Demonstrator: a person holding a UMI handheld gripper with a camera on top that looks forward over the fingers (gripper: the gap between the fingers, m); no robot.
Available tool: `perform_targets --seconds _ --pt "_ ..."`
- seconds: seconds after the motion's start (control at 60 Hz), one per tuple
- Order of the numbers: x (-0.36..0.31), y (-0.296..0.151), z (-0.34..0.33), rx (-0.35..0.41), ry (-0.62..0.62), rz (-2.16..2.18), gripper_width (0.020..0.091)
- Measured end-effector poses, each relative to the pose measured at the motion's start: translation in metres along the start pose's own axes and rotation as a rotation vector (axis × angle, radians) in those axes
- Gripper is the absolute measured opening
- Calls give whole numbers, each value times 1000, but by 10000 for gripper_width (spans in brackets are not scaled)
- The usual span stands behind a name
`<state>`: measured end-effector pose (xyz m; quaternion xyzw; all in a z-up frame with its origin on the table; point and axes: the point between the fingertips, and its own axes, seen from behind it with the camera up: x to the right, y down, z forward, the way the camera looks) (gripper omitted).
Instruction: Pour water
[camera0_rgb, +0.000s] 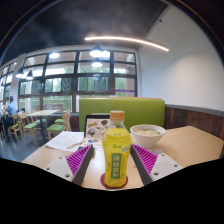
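Note:
A bottle of yellow drink (116, 150) with an orange cap and a green and yellow label stands upright on a round red coaster (103, 181) on the pale table (195, 145). It is between the two fingers of my gripper (112, 163). The purple pads (81, 160) flank it, and a narrow gap shows at each side, so the gripper is open around it. Beyond the right finger stands a white bowl (148, 131). The bottle's base is hidden low down.
A white napkin or paper (66, 141) lies on the table to the left. A dark chair back (97, 125) and a green booth seat (125, 108) stand behind the table. Farther left are wooden chairs, tables and a seated person (9, 108) by large windows.

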<state>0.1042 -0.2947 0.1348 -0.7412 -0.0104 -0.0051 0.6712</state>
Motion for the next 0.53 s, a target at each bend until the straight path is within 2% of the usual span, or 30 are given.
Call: perform_targets --seconds 0.267,0.533 --pt "-22 -39 -196 4 12 14 839" --pt "-30 -22 -356 3 -2 78 844"
